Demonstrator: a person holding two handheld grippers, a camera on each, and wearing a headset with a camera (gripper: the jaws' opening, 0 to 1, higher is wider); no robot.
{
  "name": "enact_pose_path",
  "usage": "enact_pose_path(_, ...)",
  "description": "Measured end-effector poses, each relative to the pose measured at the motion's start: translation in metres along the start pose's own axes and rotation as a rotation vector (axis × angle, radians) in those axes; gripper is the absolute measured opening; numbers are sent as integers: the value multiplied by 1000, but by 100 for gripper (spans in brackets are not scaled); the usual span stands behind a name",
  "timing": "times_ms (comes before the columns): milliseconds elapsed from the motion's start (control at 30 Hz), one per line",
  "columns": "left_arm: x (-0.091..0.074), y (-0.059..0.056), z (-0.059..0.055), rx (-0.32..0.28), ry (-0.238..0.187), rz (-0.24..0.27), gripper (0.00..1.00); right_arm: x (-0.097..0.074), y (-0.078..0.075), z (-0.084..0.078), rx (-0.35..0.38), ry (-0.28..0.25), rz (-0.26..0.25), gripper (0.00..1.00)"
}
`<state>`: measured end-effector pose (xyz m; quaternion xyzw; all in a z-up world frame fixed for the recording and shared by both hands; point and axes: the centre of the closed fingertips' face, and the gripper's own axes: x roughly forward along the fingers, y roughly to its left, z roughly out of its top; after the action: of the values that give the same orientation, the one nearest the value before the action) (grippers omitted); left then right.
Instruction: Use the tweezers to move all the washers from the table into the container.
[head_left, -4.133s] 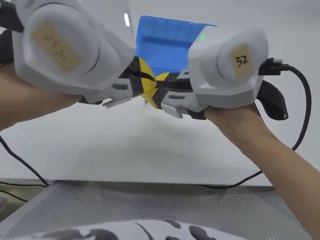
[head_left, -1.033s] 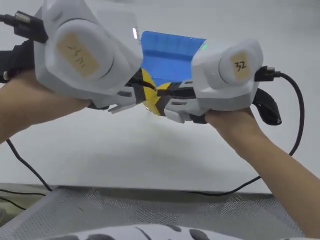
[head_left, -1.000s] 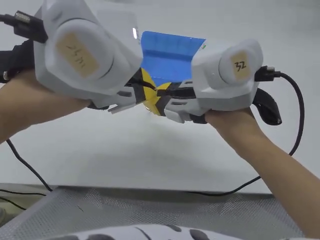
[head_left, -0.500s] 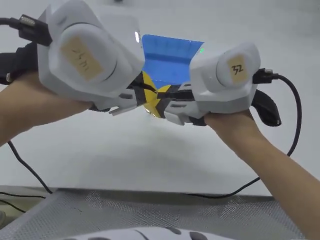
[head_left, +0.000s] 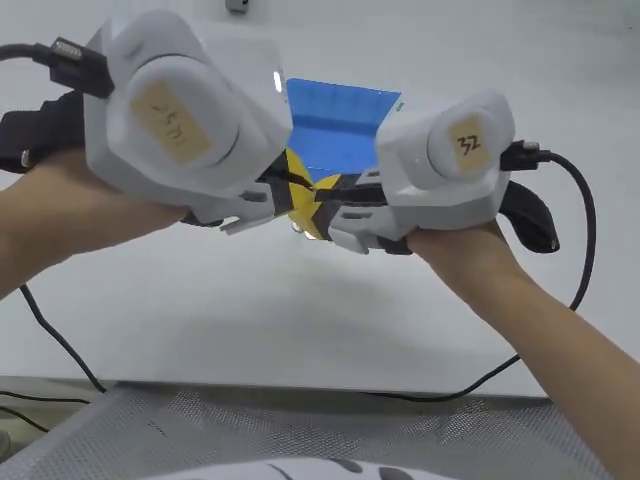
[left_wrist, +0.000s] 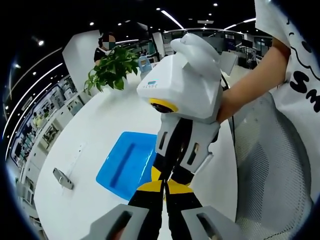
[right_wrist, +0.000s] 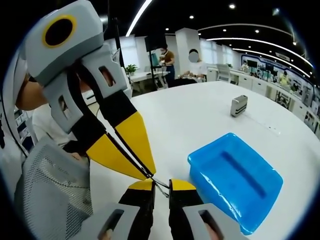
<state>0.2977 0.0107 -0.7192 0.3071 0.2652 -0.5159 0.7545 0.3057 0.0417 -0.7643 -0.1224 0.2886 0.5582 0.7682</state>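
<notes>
Above the white table (head_left: 250, 300) I hold both grippers tip to tip. The left gripper (head_left: 298, 203) comes in from the left and the right gripper (head_left: 320, 212) from the right. Thin metal tweezers (right_wrist: 159, 186) run as a dark line between the left gripper's yellow fingers (right_wrist: 132, 135) and end between the right gripper's (right_wrist: 163, 187) tips. Both pairs of jaws look closed on the tweezers. In the left gripper view its own tips (left_wrist: 164, 189) meet the right gripper (left_wrist: 161, 172). The blue container (head_left: 340, 125) (left_wrist: 125, 165) (right_wrist: 235, 175) lies just behind the tips.
A small metal block (right_wrist: 239, 106) (left_wrist: 62, 178) lies on the table beyond the container. A black cable (head_left: 582, 250) trails from the right gripper over the table edge. A mesh chair (head_left: 300, 420) sits below me. A plant (left_wrist: 112, 70) stands at the far side.
The grippers stay tip to tip in front of the container. The left gripper has drifted slightly right and up in the picture, and the head view has shifted a little.
</notes>
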Motion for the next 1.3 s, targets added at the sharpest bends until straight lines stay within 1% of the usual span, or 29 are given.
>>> enact_pose_path(67,-1,0,0,-9,0,-3,0,0,0,1,13,3,7,7)
enact_pose_path(100,-2,0,1,-8,-2,-4,0,-1,1,2,6,10,7,6)
enact_pose_path(133,-2,0,2,-6,-3,-3,0,-2,2,3,-22,14,4,6)
enact_pose_path(167,-2,0,2,-5,-2,-4,0,-1,2,3,-27,16,4,6)
enact_pose_path(267,1,-1,-2,-10,7,-11,0,3,1,-2,-2,23,19,6)
enact_pose_path(300,1,-1,0,-12,-3,-9,0,2,0,-1,4,13,19,6)
enact_pose_path(367,0,1,-1,-32,-2,-10,0,1,0,-1,32,7,26,6)
enact_pose_path(400,0,2,-1,-30,-2,-8,0,1,0,-1,27,5,23,6)
enact_pose_path(700,4,5,3,-18,6,-5,0,-1,-3,-2,-78,28,-26,2)
enact_pose_path(900,5,3,5,-12,9,-7,0,-2,-3,-3,-91,34,-35,2)
enact_pose_path(1100,3,0,7,-6,11,-7,0,-5,0,-2,-113,35,-38,2)
enact_pose_path(1300,-4,-1,15,4,6,5,0,-11,2,5,-125,32,-37,1)
